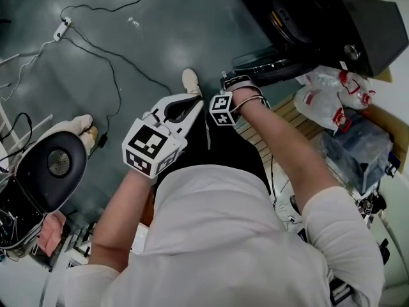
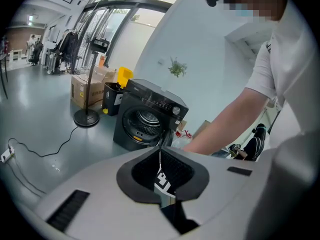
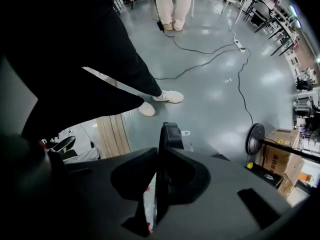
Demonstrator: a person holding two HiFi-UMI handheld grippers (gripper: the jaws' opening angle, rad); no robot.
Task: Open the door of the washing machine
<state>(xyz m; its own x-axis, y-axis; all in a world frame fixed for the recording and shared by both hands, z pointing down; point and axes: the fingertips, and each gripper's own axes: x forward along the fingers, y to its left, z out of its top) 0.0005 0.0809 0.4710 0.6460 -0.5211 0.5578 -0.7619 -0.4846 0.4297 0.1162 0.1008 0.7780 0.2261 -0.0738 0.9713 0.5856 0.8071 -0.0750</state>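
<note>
Over at the right of the floor [image 1: 160, 24] sits the dark washing machine [image 1: 319, 18], its door [image 1: 271, 62] looking already swung out from the front. So we'd bring the right gripper [image 1: 238, 82], jaws together on nothing, to the door's free edge and ease it wider on a slow arc, keeping the left gripper [image 1: 190, 101], likewise closed and empty, clear of the swing. We can't make out the handle, and the frame edge cuts off the machine's far side.
</note>
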